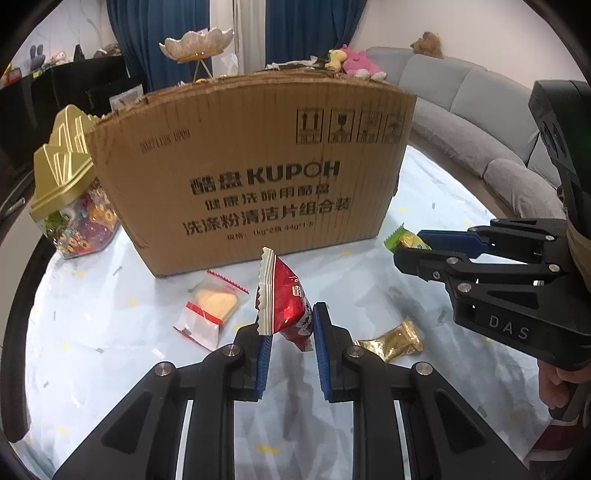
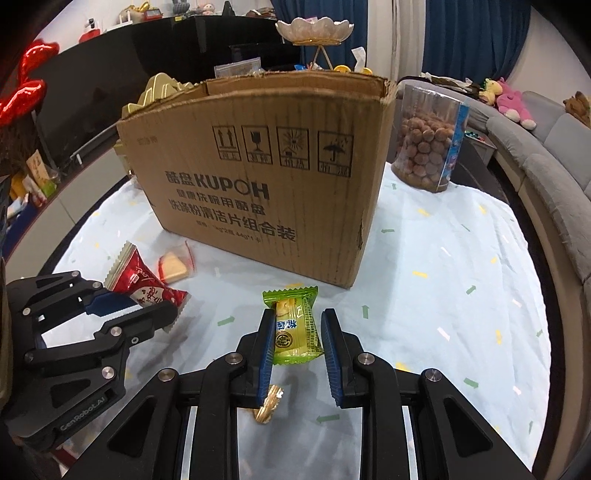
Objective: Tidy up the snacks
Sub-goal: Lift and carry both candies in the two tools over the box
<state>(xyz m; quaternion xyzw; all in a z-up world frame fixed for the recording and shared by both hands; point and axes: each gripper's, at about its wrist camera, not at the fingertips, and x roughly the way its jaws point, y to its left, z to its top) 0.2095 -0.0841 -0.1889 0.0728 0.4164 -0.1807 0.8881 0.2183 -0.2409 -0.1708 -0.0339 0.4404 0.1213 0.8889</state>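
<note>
The box (image 2: 258, 177) hides its inside and most of the gold lid (image 2: 159, 92) behind it. The gold sweet (image 2: 269, 404) is half hidden under the right gripper's arm.

You are working in a home living room: a grey sofa (image 1: 476, 99) curves behind the cloth-covered table (image 2: 443, 266), blue curtains (image 1: 303, 29) hang at the back, and plush toys (image 1: 356, 61) sit nearby
</note>
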